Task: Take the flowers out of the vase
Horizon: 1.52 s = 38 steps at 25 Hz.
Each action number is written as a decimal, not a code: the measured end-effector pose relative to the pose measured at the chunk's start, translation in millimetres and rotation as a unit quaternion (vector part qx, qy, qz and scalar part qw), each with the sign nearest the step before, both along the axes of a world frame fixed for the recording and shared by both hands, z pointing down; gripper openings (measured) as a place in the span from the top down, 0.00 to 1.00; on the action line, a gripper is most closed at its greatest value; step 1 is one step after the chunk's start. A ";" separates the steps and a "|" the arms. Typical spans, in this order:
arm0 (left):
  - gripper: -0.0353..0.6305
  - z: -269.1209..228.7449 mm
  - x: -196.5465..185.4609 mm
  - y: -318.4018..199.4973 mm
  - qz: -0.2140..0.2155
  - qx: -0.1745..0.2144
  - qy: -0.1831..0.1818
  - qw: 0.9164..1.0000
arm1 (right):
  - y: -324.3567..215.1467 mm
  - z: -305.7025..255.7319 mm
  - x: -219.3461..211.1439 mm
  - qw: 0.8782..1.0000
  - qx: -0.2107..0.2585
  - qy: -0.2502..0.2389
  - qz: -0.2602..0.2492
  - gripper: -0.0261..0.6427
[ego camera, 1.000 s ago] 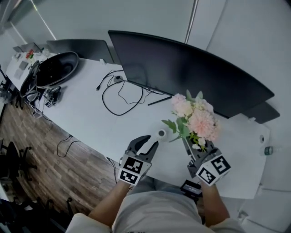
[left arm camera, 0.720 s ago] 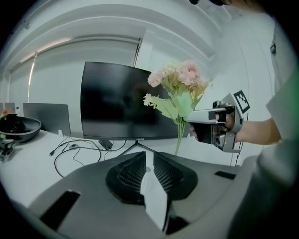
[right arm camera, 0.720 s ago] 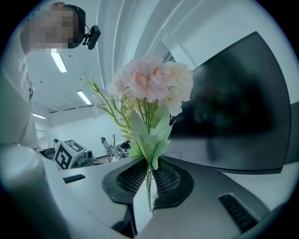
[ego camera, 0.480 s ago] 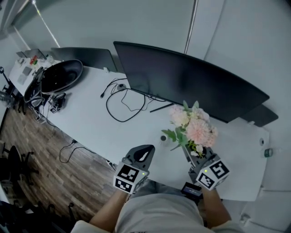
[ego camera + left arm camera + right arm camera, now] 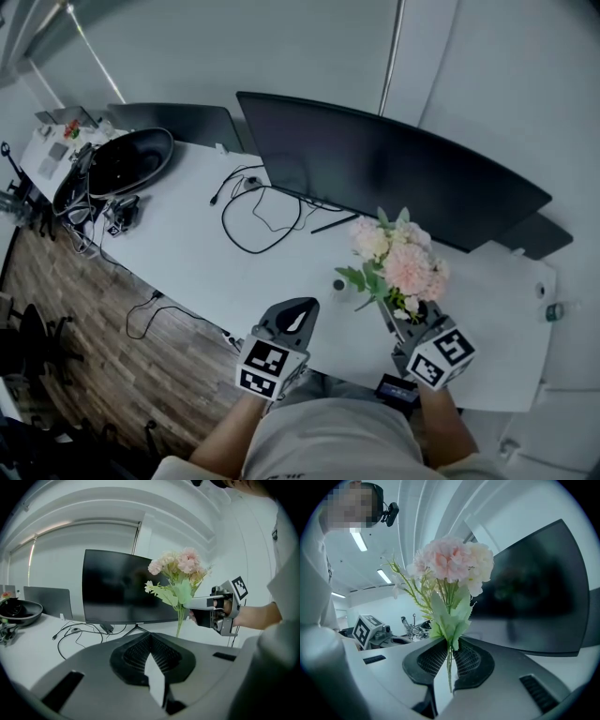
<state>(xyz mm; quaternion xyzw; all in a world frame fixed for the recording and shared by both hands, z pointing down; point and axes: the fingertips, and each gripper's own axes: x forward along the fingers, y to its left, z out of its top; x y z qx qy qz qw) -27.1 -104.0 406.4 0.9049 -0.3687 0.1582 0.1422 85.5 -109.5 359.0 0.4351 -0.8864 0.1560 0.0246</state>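
Note:
A bunch of pink and cream flowers (image 5: 403,258) with green leaves is held up above the white table (image 5: 187,253). My right gripper (image 5: 384,305) is shut on its thin green stems (image 5: 449,667), and the blooms (image 5: 452,562) stand upright over the jaws. The small white vase (image 5: 338,285) stands on the table between the two grippers, apart from both. My left gripper (image 5: 298,309) hovers left of the vase, shut with nothing between its fingers (image 5: 151,641). In the left gripper view the bunch (image 5: 180,566) and the right gripper (image 5: 199,604) show ahead at the right.
A wide black monitor (image 5: 394,169) stands behind the flowers, with looped black cables (image 5: 253,211) in front of its left end. A black bowl-shaped object (image 5: 127,159) and clutter lie at the far left. The table's front edge (image 5: 197,314) runs just under the grippers.
The left gripper's jaws have shut on nothing and it has lifted away from the vase. The right gripper keeps its hold on the flowers in much the same place.

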 end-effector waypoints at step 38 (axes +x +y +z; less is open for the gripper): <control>0.94 -11.6 20.7 0.5 0.017 0.007 0.009 1.000 | 2.5 -6.0 2.0 1.000 0.006 -0.004 0.004 0.88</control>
